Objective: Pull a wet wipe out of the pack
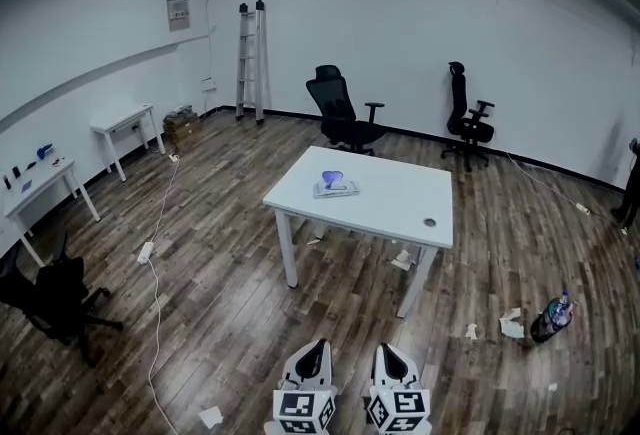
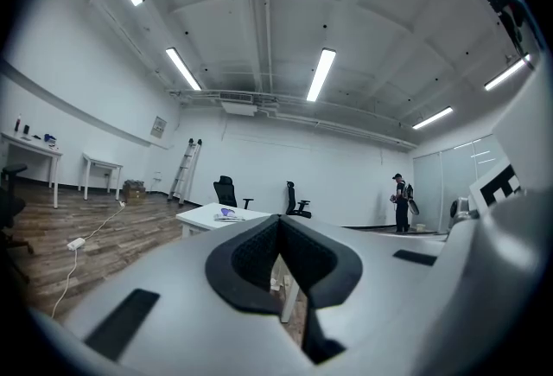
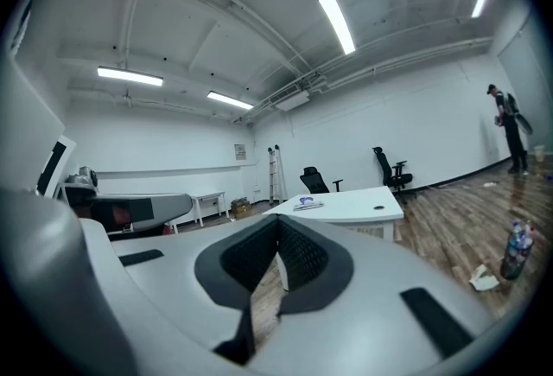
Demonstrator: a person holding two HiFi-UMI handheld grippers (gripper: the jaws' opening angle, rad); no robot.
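The wet wipe pack [image 1: 335, 186] lies on the left half of a white table [image 1: 400, 208] in the middle of the room, with a bluish wipe sticking up from its top. It is small and far off in the left gripper view [image 2: 226, 213] and the right gripper view [image 3: 307, 205]. Both grippers are at the bottom edge of the head view, well short of the table, side by side and pointing towards it. My left gripper [image 1: 317, 348] [image 2: 278, 223] is shut with nothing in it. The right gripper [image 1: 387, 351] [image 3: 278, 224] is likewise shut and empty.
Wood floor lies between me and the table. A white cable with a power strip [image 1: 146, 250] runs along the left. Crumpled wipes [image 1: 512, 325] and a bottle [image 1: 553, 315] lie at the right. Two office chairs [image 1: 345, 113] and a ladder [image 1: 250, 63] stand at the far wall.
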